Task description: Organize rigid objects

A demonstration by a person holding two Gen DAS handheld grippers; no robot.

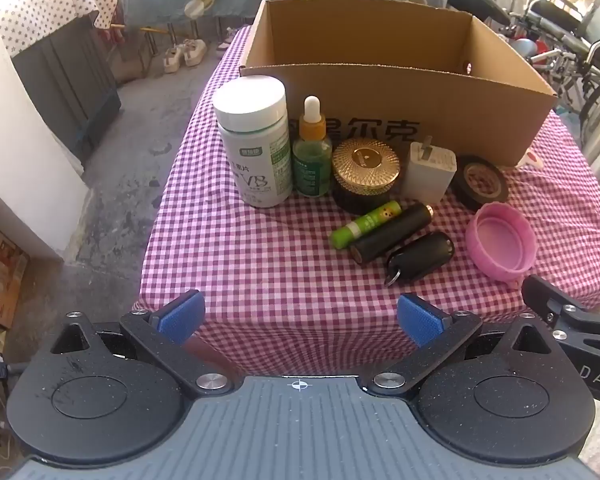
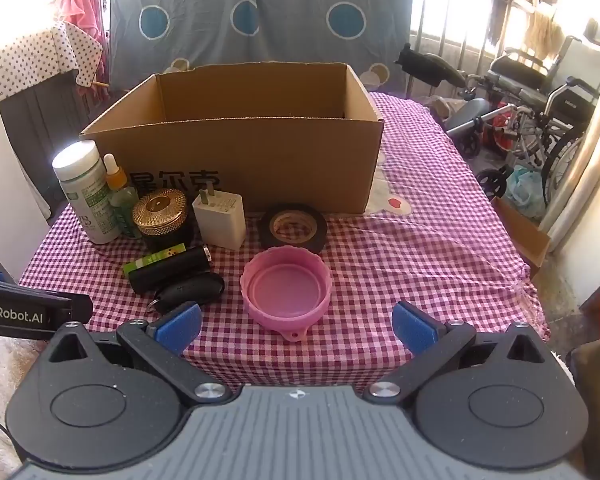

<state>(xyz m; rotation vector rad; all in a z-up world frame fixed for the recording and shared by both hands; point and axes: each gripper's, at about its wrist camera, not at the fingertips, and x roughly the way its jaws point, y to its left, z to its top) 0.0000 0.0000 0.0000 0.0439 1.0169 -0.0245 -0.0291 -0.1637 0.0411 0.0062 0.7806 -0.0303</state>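
An open cardboard box [image 1: 440,120] [image 2: 236,148] stands at the back of the checked table. In front of it sit a white pill bottle [image 1: 256,144] [image 2: 86,192], a dropper bottle [image 1: 311,152] [image 2: 120,196], a gold-lidded jar [image 1: 366,172] [image 2: 162,216], a white charger [image 1: 430,172] [image 2: 220,220] and a black tape roll [image 1: 480,182] [image 2: 294,228]. Nearer lie a green tube [image 1: 366,224] [image 2: 154,260], a black cylinder [image 1: 392,234] [image 2: 172,274], a black key fob [image 1: 420,256] [image 2: 192,294] and a pink bowl [image 1: 502,244] [image 2: 286,290]. My left gripper [image 1: 300,316] and right gripper [image 2: 296,324] hover open over the front edge, holding nothing.
The purple checked tablecloth [image 1: 260,272] [image 2: 440,256] hangs over the table edges. A wheelchair [image 2: 540,112] and clutter stand to the right. A dotted-cloth cabinet [image 1: 56,52] stands left, with bare concrete floor [image 1: 120,168] beside the table. A patterned curtain [image 2: 260,16] hangs behind.
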